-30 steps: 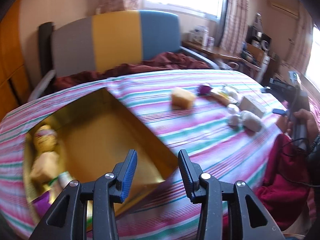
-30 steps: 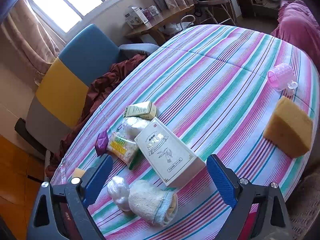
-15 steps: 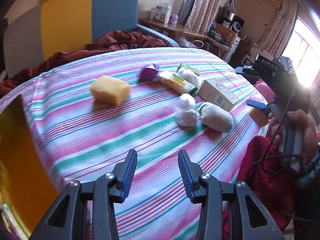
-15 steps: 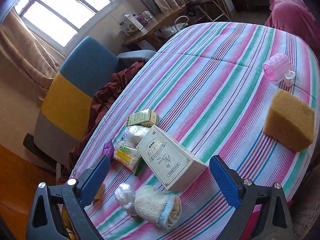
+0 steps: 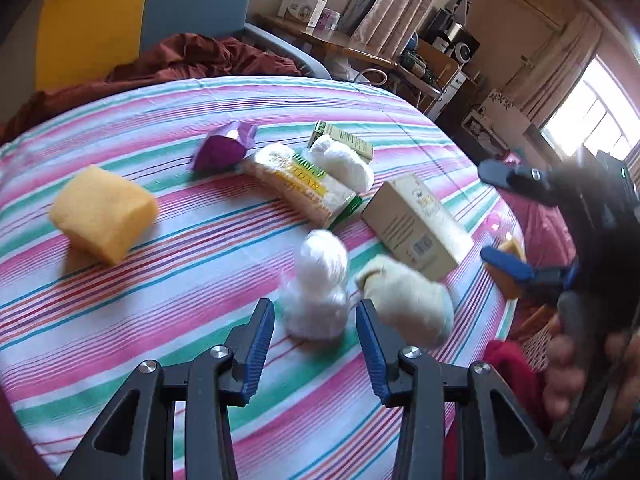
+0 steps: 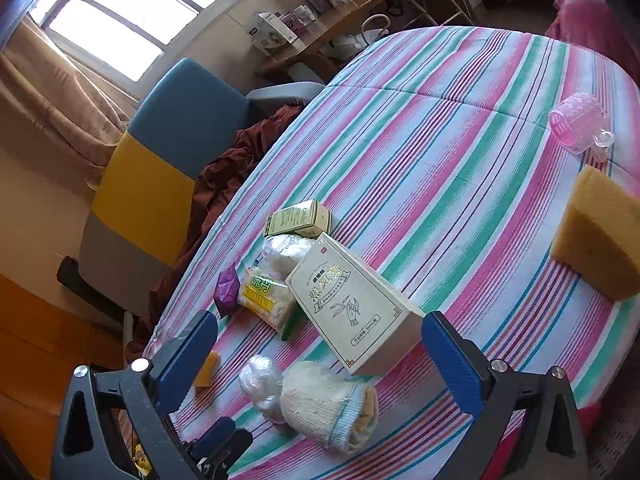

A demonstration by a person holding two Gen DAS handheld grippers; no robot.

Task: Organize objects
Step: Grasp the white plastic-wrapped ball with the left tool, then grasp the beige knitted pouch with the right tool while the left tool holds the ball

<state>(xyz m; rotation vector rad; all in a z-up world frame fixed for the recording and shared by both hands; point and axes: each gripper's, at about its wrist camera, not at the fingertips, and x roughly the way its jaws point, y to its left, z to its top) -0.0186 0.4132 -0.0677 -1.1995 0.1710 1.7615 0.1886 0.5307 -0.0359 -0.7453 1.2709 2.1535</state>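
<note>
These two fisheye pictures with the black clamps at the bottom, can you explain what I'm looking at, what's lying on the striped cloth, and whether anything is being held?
No robot here: a person holds a two-finger gripper in each hand, each with a camera looking along its fingers. The left view shows the left gripper, jaws apart and empty, aimed at a white plastic-wrapped bundle. The right view shows the right gripper, its jaws opening wide around nothing, above a cream box. On the striped tablecloth also lie a rolled sock, a cotton swab pack, a purple packet, a small green box, two yellow sponges and a pink plastic piece.
</note>
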